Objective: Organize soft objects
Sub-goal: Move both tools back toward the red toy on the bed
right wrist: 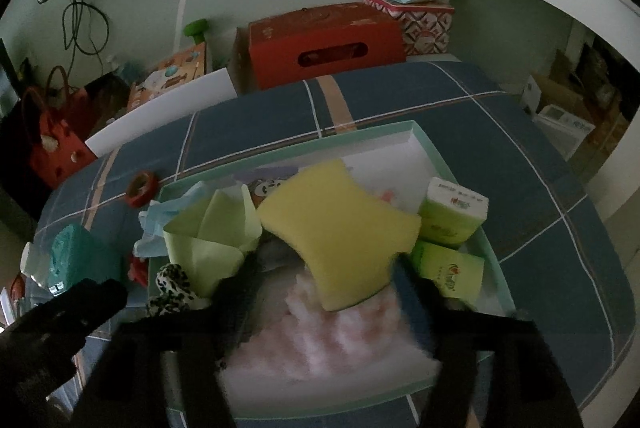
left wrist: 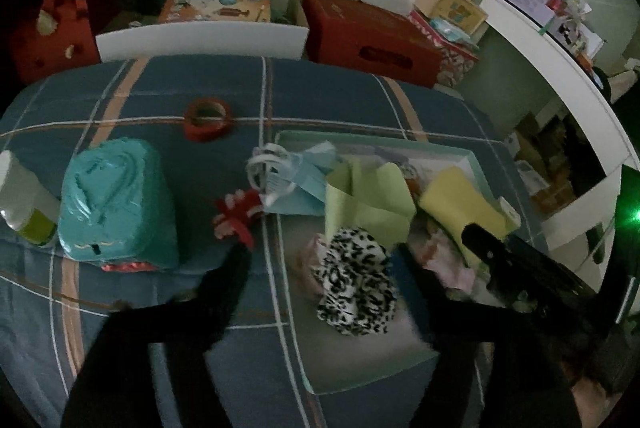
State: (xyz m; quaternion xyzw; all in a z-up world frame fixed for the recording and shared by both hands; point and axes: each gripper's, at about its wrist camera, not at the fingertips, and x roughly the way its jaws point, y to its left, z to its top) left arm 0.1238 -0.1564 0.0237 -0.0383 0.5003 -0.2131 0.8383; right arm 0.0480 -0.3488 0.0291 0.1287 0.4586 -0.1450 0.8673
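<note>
A teal-rimmed tray (left wrist: 360, 384) (right wrist: 424, 136) lies on the blue plaid bed. My left gripper (left wrist: 320, 268) is open above its near left side. A leopard-print scrunchie (left wrist: 356, 284) rests loose in the tray between the fingers. My right gripper (right wrist: 326, 284) is open too. A yellow sponge (right wrist: 340, 228) lies between its fingers on a pink fluffy cloth (right wrist: 320, 340). A folded green cloth (left wrist: 368, 204) (right wrist: 208, 248) and a pale blue cloth (left wrist: 308, 184) sit at the tray's left. Two green tissue packs (right wrist: 452, 216) lie at its right.
On the bed left of the tray are a red hair claw (left wrist: 236, 216), a white clip (left wrist: 268, 168), a teal wrapped pack (left wrist: 116, 200), a red tape roll (left wrist: 208, 118) and a bottle (left wrist: 24, 200). A red box (right wrist: 324, 44) stands behind the bed.
</note>
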